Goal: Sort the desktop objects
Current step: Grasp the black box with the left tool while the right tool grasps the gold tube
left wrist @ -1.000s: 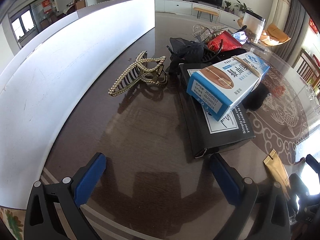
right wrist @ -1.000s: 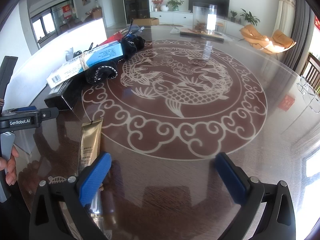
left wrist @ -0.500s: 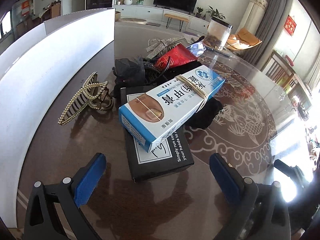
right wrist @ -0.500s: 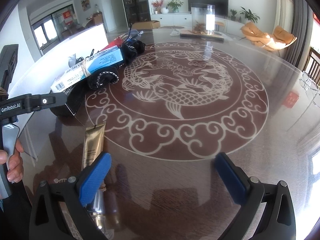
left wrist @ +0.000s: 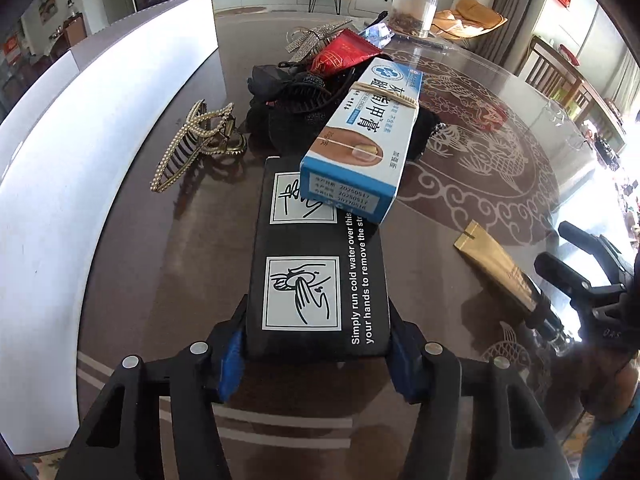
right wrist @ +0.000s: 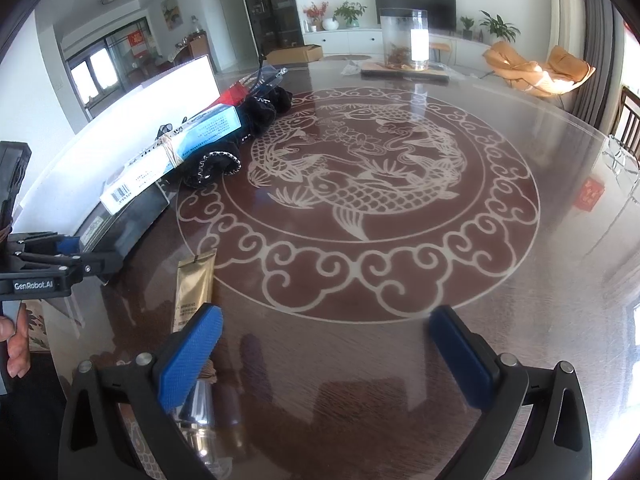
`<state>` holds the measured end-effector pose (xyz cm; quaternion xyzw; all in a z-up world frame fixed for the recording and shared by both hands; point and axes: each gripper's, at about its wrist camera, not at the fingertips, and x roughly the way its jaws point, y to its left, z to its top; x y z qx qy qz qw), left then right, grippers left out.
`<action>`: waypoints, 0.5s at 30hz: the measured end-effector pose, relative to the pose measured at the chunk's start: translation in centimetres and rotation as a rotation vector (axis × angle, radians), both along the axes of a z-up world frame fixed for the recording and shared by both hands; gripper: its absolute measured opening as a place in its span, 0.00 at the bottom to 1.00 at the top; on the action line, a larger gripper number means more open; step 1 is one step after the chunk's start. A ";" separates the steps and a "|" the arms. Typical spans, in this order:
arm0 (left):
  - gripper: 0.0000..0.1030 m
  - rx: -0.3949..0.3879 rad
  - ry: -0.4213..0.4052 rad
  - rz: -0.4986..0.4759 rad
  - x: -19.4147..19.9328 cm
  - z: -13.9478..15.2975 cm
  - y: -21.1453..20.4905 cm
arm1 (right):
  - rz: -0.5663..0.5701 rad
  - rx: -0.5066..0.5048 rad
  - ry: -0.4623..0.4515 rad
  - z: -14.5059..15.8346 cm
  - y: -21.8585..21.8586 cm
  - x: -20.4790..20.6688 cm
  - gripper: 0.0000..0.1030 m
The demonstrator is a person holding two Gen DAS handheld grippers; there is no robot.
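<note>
A long black box [left wrist: 320, 280] with white hand-washing pictures lies on the dark glass table [left wrist: 160, 240]. My left gripper [left wrist: 318, 344] is closing on its near end, and both blue pads touch the box's sides. A blue-and-white carton [left wrist: 360, 140] with a rubber band rests across the box's far end. In the right wrist view the same black box [right wrist: 120, 232] and carton [right wrist: 176, 152] sit at the left. My right gripper [right wrist: 326, 344] hovers open over bare table. A gold tube [right wrist: 194, 292] lies just beside its left finger.
A pearl hair claw [left wrist: 196, 144] lies left of the box. Black hair accessories [left wrist: 288, 92] and a red packet [left wrist: 344, 54] are piled behind the carton. A white board [left wrist: 80, 160] borders the table's left side. A clear jar [right wrist: 404, 40] stands at the far edge.
The left gripper swung right from the hair claw to the black box, came down over its near end and closed onto its sides. The right gripper barely moved.
</note>
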<state>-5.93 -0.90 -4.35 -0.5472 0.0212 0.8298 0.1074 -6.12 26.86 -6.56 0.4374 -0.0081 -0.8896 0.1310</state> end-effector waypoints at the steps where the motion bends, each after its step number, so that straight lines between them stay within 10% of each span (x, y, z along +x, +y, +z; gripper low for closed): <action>1: 0.56 0.005 0.003 -0.003 0.9 0.4 -0.5 | 0.011 -0.032 0.014 0.3 0.2 0.2 1.00; 4: 0.56 -0.007 0.016 0.009 3.0 1.0 -1.9 | 0.151 -0.121 0.008 1.5 -0.8 0.9 1.00; 8: 0.56 -0.001 0.038 0.032 3.9 0.8 -2.5 | 0.376 0.128 -0.020 2.5 -7.2 2.3 0.99; 15: 0.56 0.036 0.096 0.052 4.7 1.8 -3.3 | 0.318 0.232 -0.183 0.2 -8.6 1.9 0.61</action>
